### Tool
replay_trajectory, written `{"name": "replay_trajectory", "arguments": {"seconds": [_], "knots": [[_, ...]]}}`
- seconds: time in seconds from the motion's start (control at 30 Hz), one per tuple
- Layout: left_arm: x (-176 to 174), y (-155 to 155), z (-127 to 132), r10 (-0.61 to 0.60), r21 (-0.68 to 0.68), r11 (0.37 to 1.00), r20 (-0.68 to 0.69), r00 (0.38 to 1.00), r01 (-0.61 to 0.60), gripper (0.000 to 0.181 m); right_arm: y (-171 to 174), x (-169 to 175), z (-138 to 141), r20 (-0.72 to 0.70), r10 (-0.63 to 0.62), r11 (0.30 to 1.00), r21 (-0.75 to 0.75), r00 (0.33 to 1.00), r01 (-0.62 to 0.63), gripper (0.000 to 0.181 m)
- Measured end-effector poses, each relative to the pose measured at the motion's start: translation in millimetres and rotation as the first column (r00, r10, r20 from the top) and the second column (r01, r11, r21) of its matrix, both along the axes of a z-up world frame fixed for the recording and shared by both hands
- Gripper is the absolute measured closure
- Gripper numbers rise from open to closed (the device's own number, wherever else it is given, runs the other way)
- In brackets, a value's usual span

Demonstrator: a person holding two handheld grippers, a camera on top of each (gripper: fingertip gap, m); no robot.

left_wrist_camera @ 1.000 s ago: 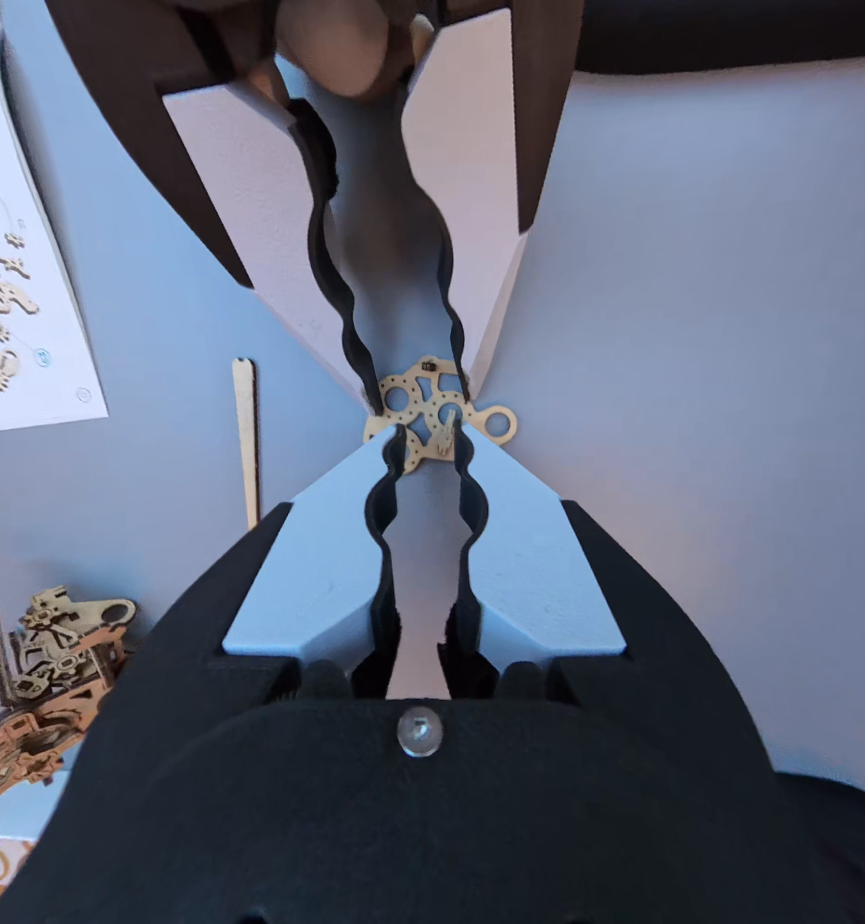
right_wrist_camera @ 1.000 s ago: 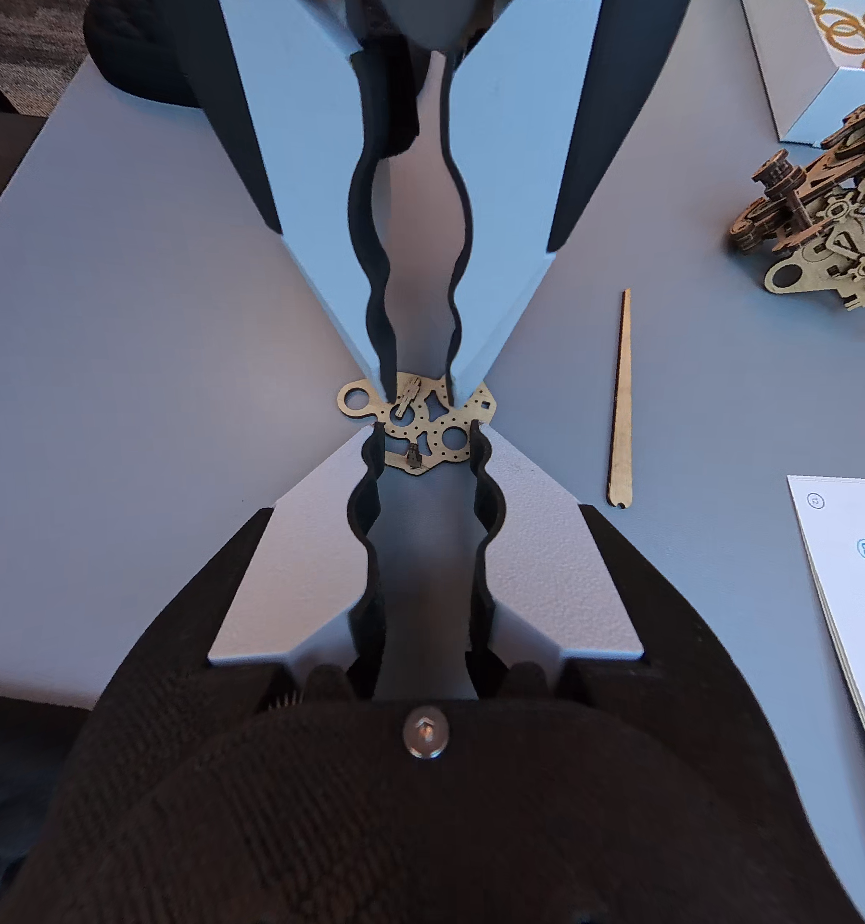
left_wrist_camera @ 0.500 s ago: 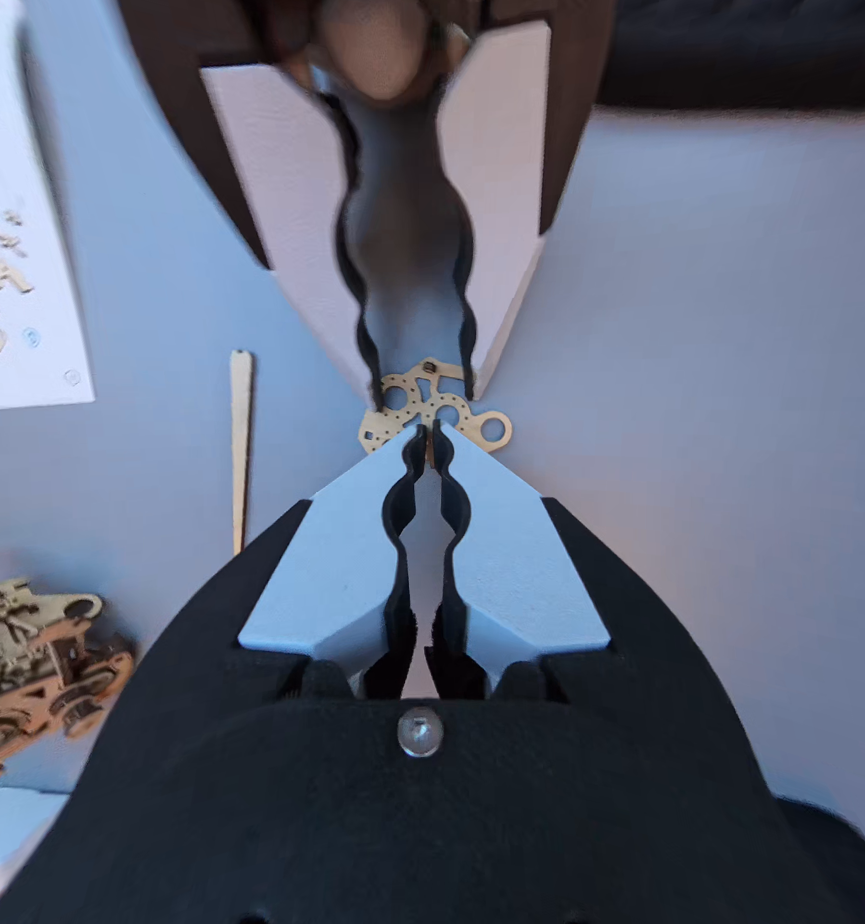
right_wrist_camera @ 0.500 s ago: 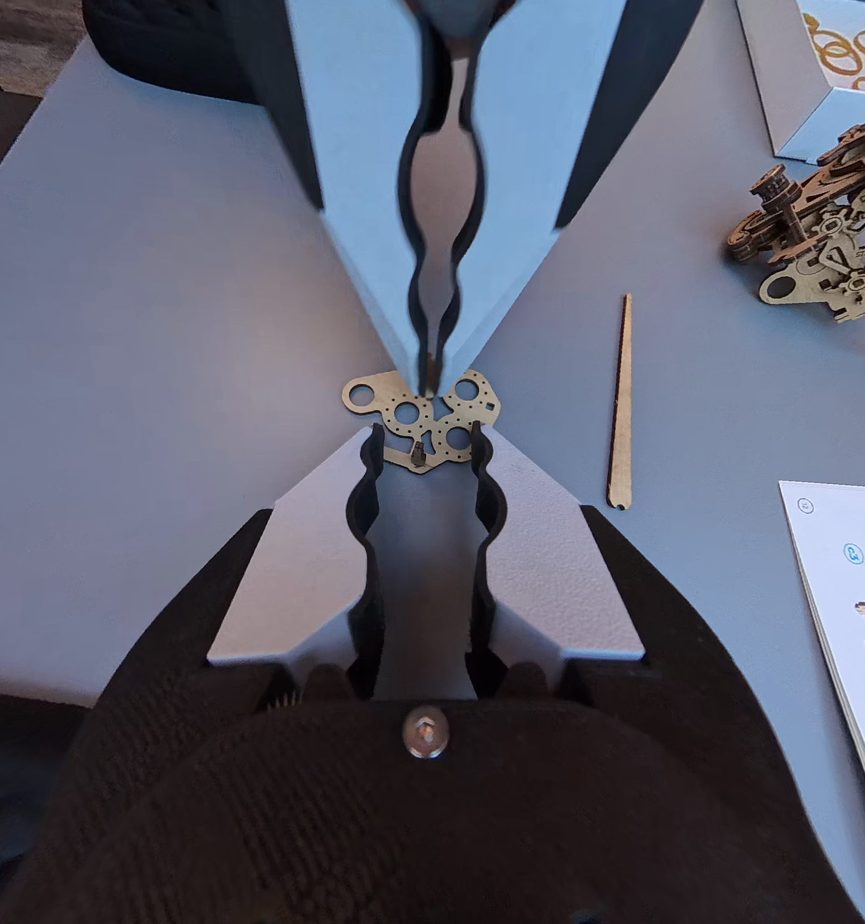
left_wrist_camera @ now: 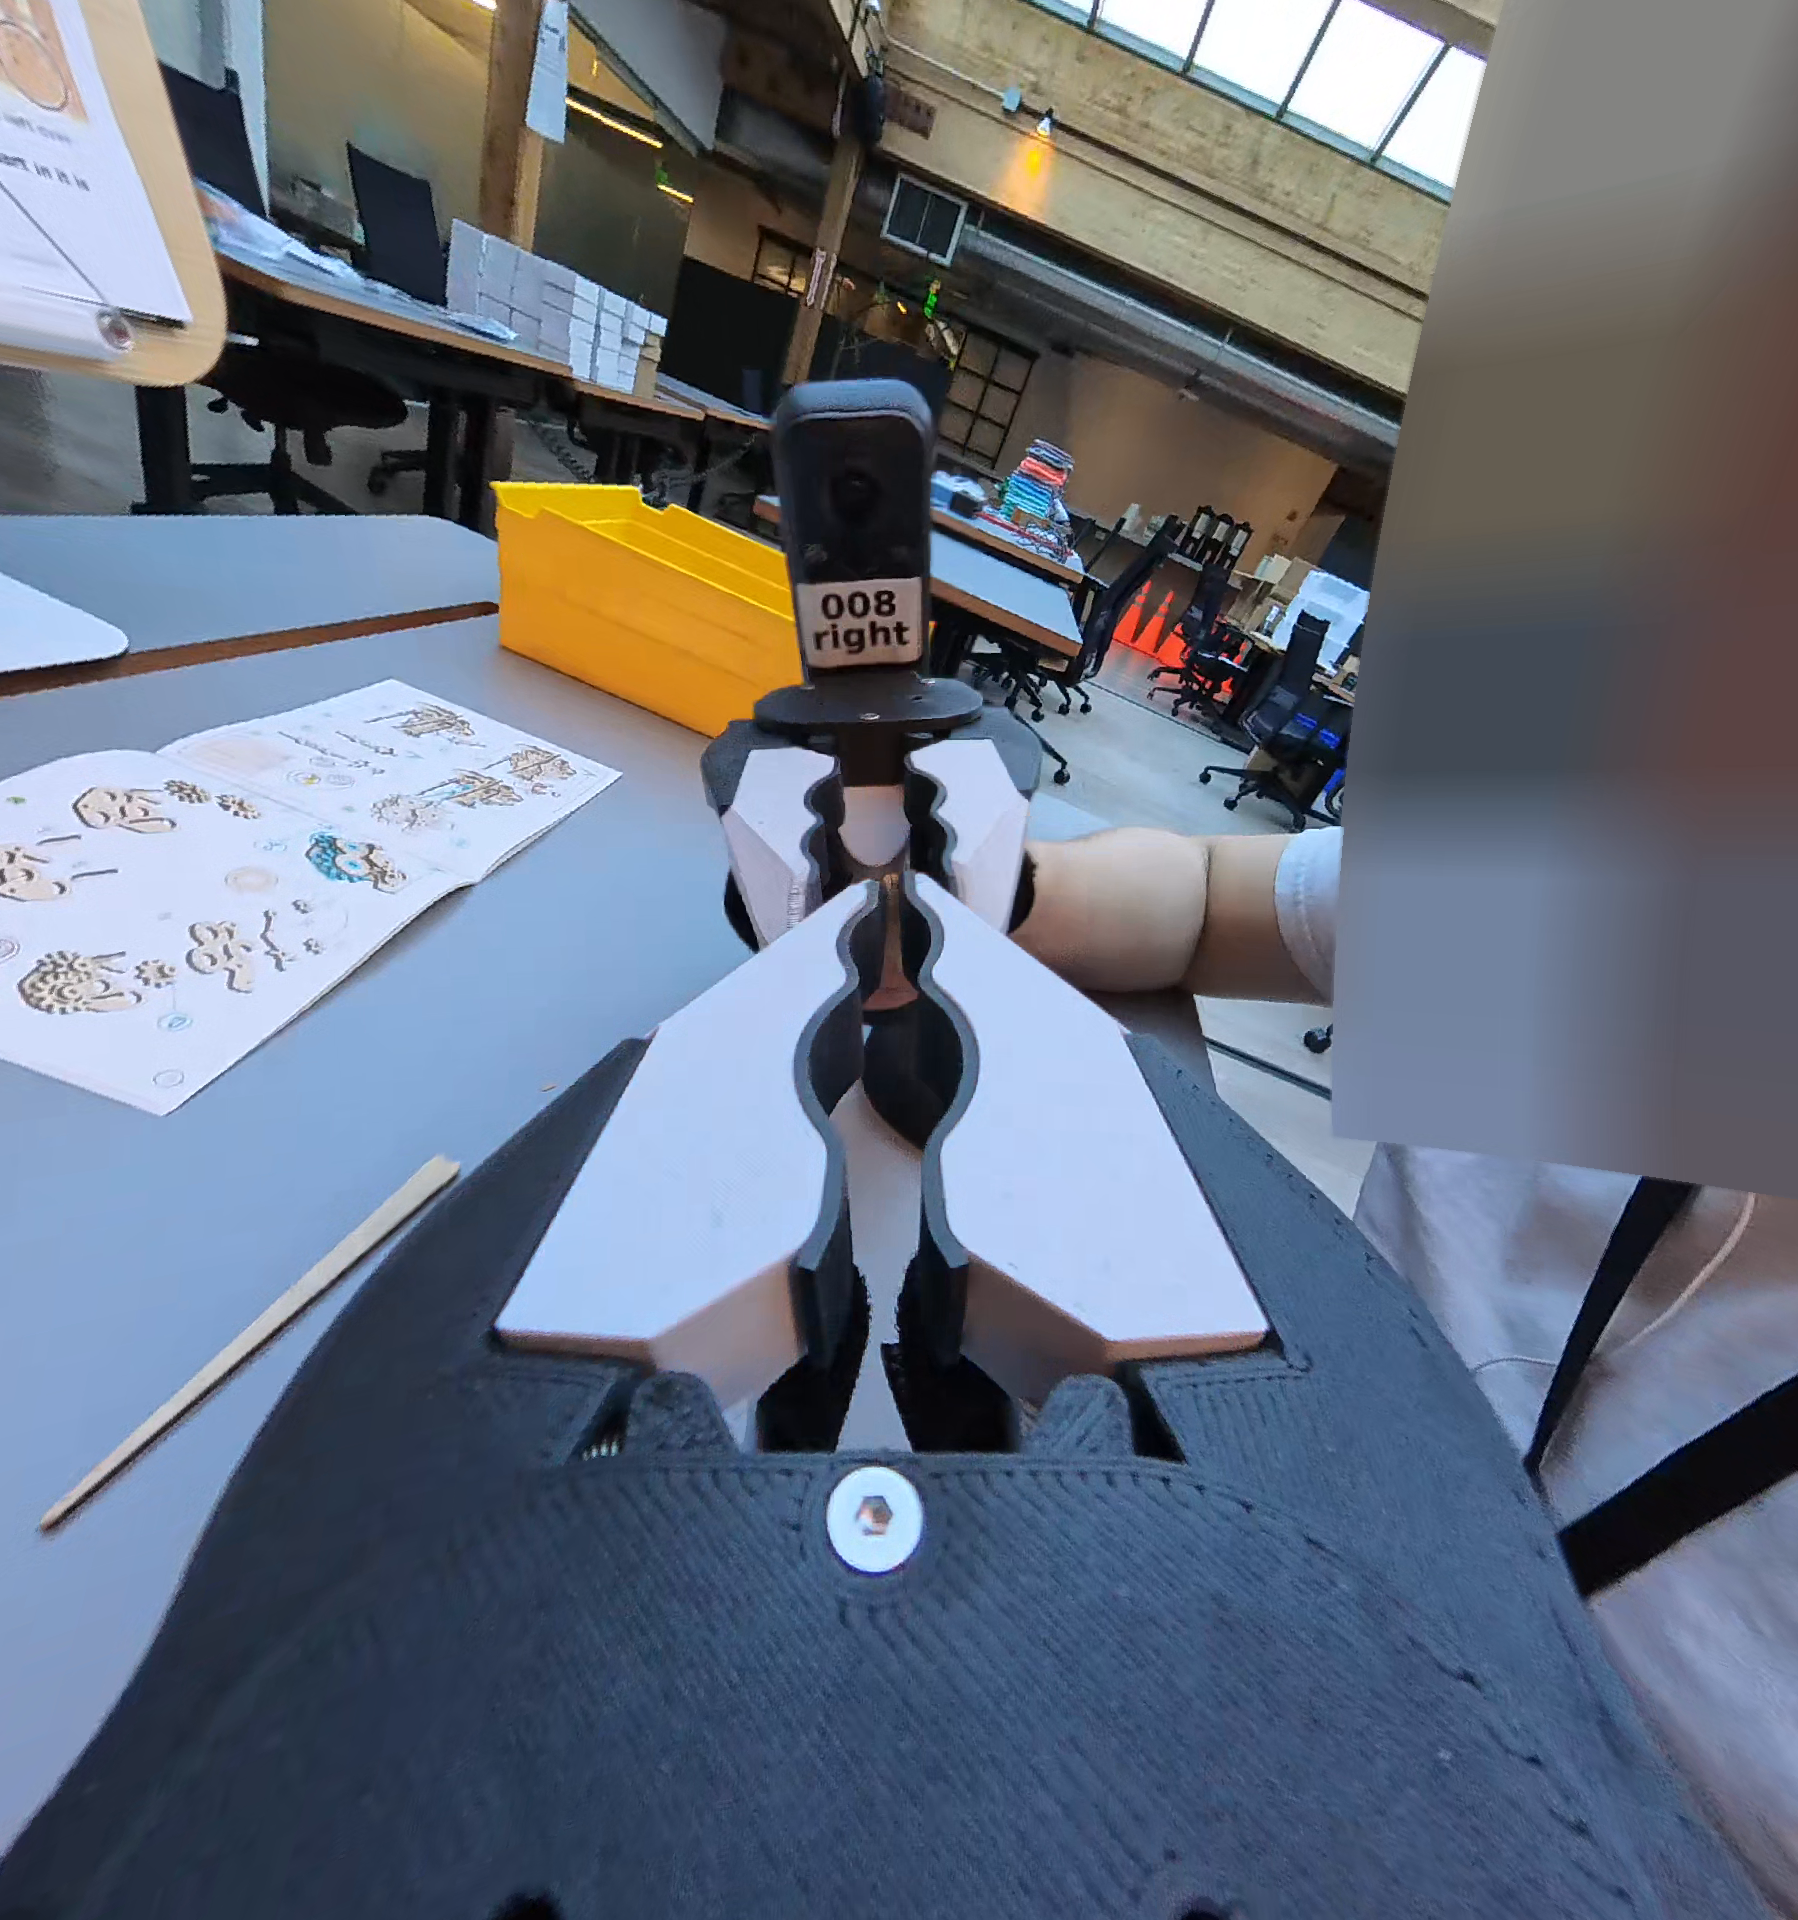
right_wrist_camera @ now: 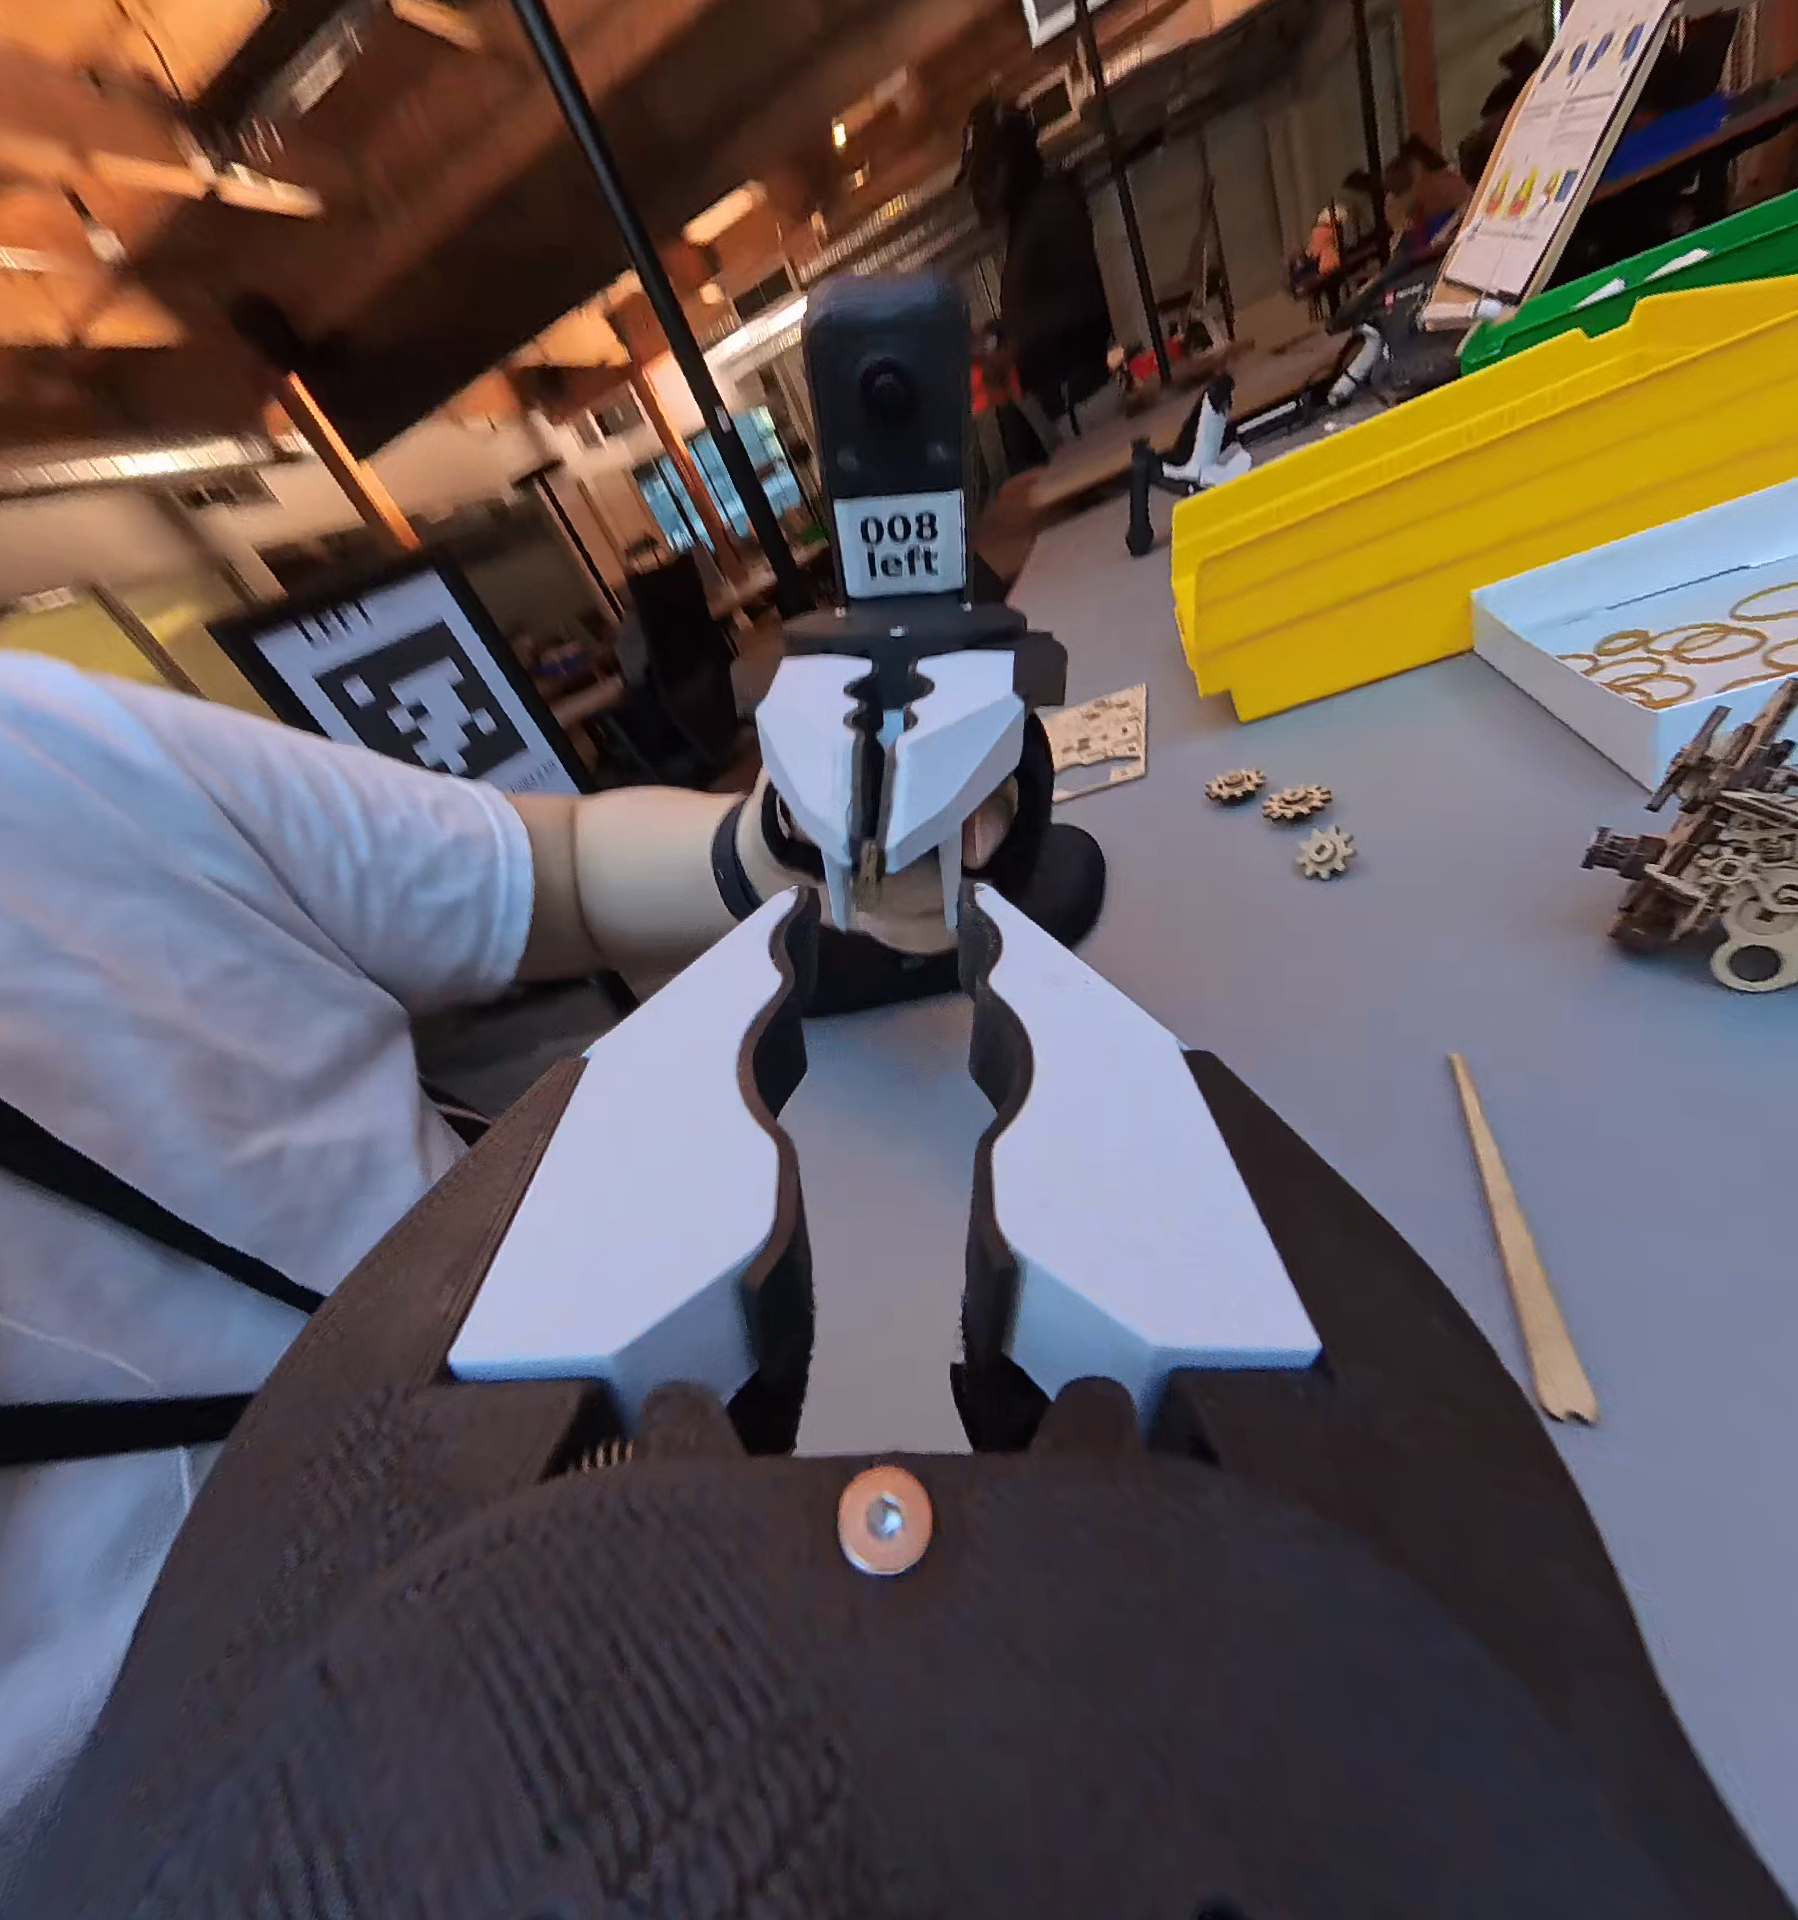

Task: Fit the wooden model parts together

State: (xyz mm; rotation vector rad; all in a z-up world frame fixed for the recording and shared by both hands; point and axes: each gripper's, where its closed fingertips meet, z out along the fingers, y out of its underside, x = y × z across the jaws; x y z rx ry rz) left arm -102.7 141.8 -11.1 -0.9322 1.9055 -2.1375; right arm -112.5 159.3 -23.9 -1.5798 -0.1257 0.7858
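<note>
My left gripper (left_wrist_camera: pixel 890 896) is shut on a small wooden part (right_wrist_camera: pixel 867 864) and is held up above the grey table (right_wrist_camera: pixel 1290 1039). In the right wrist view it (right_wrist_camera: pixel 861 883) faces me, with the part pinched at its tips. My right gripper (right_wrist_camera: pixel 884 909) is open and empty, its tips just in front of the left gripper's tips. In the left wrist view the right gripper (left_wrist_camera: pixel 879 842) faces me with its jaws apart. The flat perforated wooden plate is out of view.
A partly built wooden model (right_wrist_camera: pixel 1747 873), three loose gears (right_wrist_camera: pixel 1279 810), a wooden stick (right_wrist_camera: pixel 1518 1247), a white box of rings (right_wrist_camera: pixel 1684 644), a part sheet (right_wrist_camera: pixel 1097 738) and a yellow bin (right_wrist_camera: pixel 1497 499) are on the table. An open instruction booklet (left_wrist_camera: pixel 251 883) lies at left. The person's arms reach in behind the grippers. The tips of both grippers are at nearly the same place.
My left gripper closed on a small part at the plate. Both grippers then rose and tilted up from the table, so the plate has left both views.
</note>
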Motion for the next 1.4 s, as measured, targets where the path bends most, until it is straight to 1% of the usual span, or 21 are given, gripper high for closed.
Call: {"name": "replay_trajectory", "arguments": {"seconds": [0.03,0.07,0.13,0.27,0.33,0.4,0.43,0.47,0.53,0.57,0.63,0.67,0.7,0.77,0.8,0.87,0.93,1.07,1.13,1.23,1.4], "knots": [[-0.1,-3.1,1.2,-0.005,-0.006,1.000,0.006,1.000,0.005,0.181,-0.9,-0.6,2.3,-0.025,0.007,1.000,0.012,1.000,-0.007,0.159],[0.6,-5.4,1.8,-0.007,-0.013,1.000,0.007,1.000,0.007,0.181,-2.5,0.1,3.6,-0.033,0.008,1.000,0.024,0.999,-0.007,0.167],[3.6,-6.6,1.9,0.005,-0.020,1.000,0.011,1.000,-0.004,0.181,-5.0,3.1,5.4,-0.026,-0.010,0.999,0.052,1.000,0.012,0.175],[6.8,-6.9,-0.2,0.013,-0.015,1.000,0.009,1.000,-0.013,0.181,-6.6,6.0,1.0,0.040,-0.034,0.999,0.036,0.999,0.032,0.178],[8.7,-6.0,-6.1,0.026,0.042,0.999,0.017,1.000,-0.026,0.181,-6.5,8.6,-6.1,0.112,-0.043,0.999,-0.007,0.993,0.044,0.178],[9.6,-3.6,-12.0,0.032,0.147,0.988,0.044,0.999,-0.038,0.181,-6.1,15.9,-14.4,0.229,-0.079,0.994,-0.054,0.970,0.094,0.178],[9.1,-3.2,-15.3,0.022,0.225,0.974,0.064,0.998,-0.036,0.174,-6.9,18.5,-16.5,0.292,-0.087,0.991,-0.069,0.952,0.112,0.178],[9.4,-2.2,-21.0,0.012,0.326,0.945,0.074,0.997,-0.035,0.166,-8.0,20.5,-17.3,0.354,-0.095,0.989,-0.071,0.930,0.128,0.178],[12.6,1.0,-30.0,0.000,0.523,0.851,0.107,0.994,-0.056,0.146,-9.6,24.3,-20.2,0.487,-0.109,0.984,-0.074,0.866,0.165,0.178],[13.7,1.2,-30.3,-0.015,0.593,0.803,0.131,0.991,-0.066,0.145,-10.5,25.7,-24.0,0.556,-0.105,0.980,-0.083,0.825,0.181,0.178],[15.1,-0.9,-21.1,-0.060,0.670,0.737,0.201,0.978,-0.092,0.159,-12.2,28.0,-30.6,0.668,-0.097,0.974,-0.090,0.738,0.210,0.178],[16.0,-0.9,-18.6,-0.086,0.709,0.698,0.222,0.971,-0.100,0.163,-12.9,29.1,-32.4,0.709,-0.098,0.971,-0.087,0.699,0.224,0.178],[15.5,-1.0,-19.8,-0.118,0.750,0.655,0.218,0.969,-0.089,0.162,-13.5,30.2,-33.2,0.739,-0.099,0.968,-0.083,0.666,0.236,0.177],[11.4,-2.9,-28.8,-0.180,0.817,0.576,0.160,0.971,-0.028,0.162,-15.0,30.2,-32.7,0.771,-0.097,0.966,-0.079,0.630,0.246,0.177],[12.0,-3.9,-30.9,-0.194,0.835,0.550,0.156,0.968,-0.024,0.163,-15.7,29.6,-31.9,0.778,-0.095,0.966,-0.078,0.621,0.245,0.177],[13.9,-7.5,-32.0,-0.219,0.852,0.523,0.166,0.962,-0.028,0.171,-16.4,30.1,-31.1,0.793,-0.096,0.965,-0.076,0.602,0.253,0.177],[14.7,-11.5,-33.4,-0.236,0.861,0.508,0.157,0.959,-0.016,0.172,-17.1,29.4,-32.1,0.802,-0.091,0.964,-0.077,0.590,0.254,0.177],[17.6,-13.0,-38.5,-0.265,0.901,0.433,0.155,0.952,-0.027,0.174,-16.8,26.8,-36.1,0.810,-0.082,0.964,-0.083,0.581,0.251,0.177],[15.9,-17.3,-40.4,-0.281,0.905,0.425,0.145,0.949,-0.012,0.175,-16.7,26.7,-38.2,0.811,-0.075,0.963,-0.093,0.581,0.254,0.177],[17.1,-17.1,-45.1,-0.287,0.920,0.392,0.131,0.949,-0.008,0.179,-17.0,27.8,-41.2,0.816,-0.070,0.961,-0.100,0.574,0.258,0.177],[17.3,-15.6,-47.5,-0.271,0.921,0.389,0.101,0.957,0.013,0.180,-17.0,29.5,-41.4,0.836,-0.078,0.960,-0.085,0.542,0.268,0.177]]}}
